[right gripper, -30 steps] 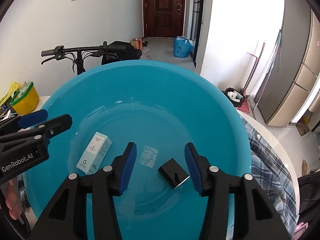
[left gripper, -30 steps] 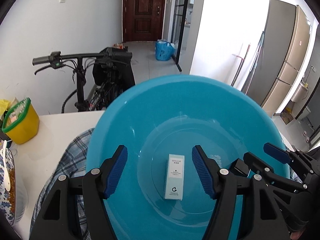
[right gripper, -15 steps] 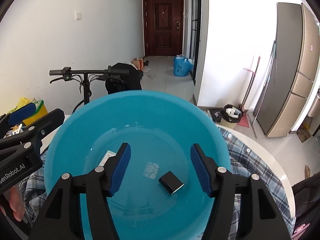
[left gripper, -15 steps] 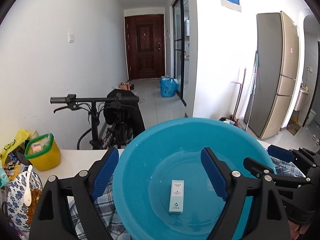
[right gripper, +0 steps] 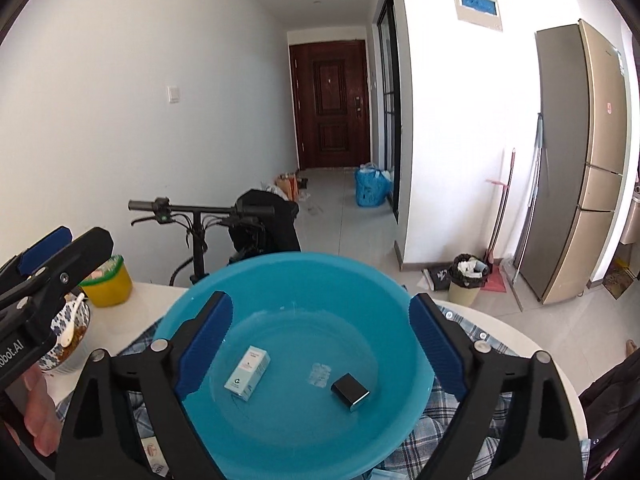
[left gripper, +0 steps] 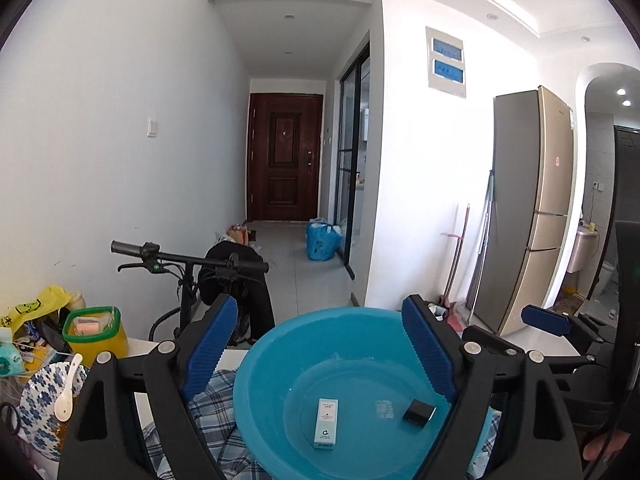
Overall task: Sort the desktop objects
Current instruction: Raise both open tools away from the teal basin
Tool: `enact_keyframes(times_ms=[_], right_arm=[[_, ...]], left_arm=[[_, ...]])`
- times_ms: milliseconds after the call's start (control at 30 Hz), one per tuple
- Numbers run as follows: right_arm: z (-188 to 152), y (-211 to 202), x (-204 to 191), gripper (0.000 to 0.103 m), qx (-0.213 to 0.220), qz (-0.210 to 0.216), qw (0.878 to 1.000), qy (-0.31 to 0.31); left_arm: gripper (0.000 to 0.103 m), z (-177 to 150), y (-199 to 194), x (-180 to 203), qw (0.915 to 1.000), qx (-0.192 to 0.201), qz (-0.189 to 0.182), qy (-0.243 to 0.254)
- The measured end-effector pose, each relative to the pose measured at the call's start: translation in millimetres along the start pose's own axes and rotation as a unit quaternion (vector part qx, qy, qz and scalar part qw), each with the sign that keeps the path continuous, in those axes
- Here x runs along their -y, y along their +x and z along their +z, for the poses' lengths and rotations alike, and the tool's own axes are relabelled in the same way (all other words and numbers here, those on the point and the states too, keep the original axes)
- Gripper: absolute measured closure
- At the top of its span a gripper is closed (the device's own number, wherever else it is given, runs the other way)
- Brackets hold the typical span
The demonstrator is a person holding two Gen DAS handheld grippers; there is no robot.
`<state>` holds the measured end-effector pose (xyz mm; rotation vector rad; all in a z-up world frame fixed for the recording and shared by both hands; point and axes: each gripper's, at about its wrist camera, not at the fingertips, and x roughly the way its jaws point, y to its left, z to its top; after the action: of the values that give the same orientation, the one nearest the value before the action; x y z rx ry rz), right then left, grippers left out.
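Where the left wrist view looks down its own fingers, the left gripper (left gripper: 316,354) occupies the lower centre of the frame with its blue pads standing wide apart and nothing between them. Below and beyond the pads sits a blue basin (left gripper: 264,364), resting on a plaid cloth (left gripper: 212,396) spread over a white table (left gripper: 138,346). On the basin floor, lower centre, lies a white carton (left gripper: 326,423) flat on its side; to its right, apart from it, lies a small black box (left gripper: 418,413). At lower left stand a yellow tub (left gripper: 95,334) with a green rim and a patterned bowl (left gripper: 42,402) holding a white spoon (left gripper: 67,387). A bicycle (left gripper: 192,272) stands behind the table at left centre.

From the right wrist view, the right gripper (right gripper: 320,340) fills the lower centre, its jaws opening and well apart, gripping nothing; the basin shows between and below the pads. The white carton (right gripper: 247,372) lies left of centre on the basin floor, the black box (right gripper: 350,391) to its right, the two not touching. The left gripper appears at the left edge with part of a hand (right gripper: 34,408) beneath it. A refrigerator (right gripper: 580,168) stands at far right.
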<state>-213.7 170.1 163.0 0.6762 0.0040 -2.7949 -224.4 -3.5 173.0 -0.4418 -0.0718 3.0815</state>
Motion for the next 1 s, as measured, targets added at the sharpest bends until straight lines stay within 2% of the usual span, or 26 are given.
enact_keyframes(times_ms=[233,400,533,600,667,700,800,1000], right_arm=[[8,-28,-4,0.011,0.036,0.003,0.999,-0.003],[12,-56,-9,0.007,0.07,0.01,0.997,-0.012],[13,-78,-14,0.003,0.1,0.014,0.995,-0.025],[13,-88,-16,0.0,0.117,0.014,0.992,-0.032],[13,-96,-17,0.0,0.127,0.017,0.991,-0.034],[13,-100,-17,0.0,0.13,0.019,0.991,-0.034],[13,-109,-16,0.0,0.143,0.02,0.989,-0.029],[10,-126,-17,0.0,0.166,0.018,0.985,-0.033]], left_arm=[[0.017,6,-28,6,0.9995,0.031,0.01,0.001],[0.017,9,-50,16,0.9983,0.051,0.012,0.024],[0.016,11,-68,20,0.9976,0.067,-0.002,0.02],[0.012,12,-74,19,0.9975,0.068,-0.01,0.014],[0.001,13,-85,19,0.997,0.076,-0.01,0.008],[0.0,14,-89,18,0.9965,0.084,-0.006,0.006],[0.0,16,-101,16,0.9946,0.103,0.002,0.01],[0.0,19,-129,15,0.9913,0.13,-0.008,0.015]])
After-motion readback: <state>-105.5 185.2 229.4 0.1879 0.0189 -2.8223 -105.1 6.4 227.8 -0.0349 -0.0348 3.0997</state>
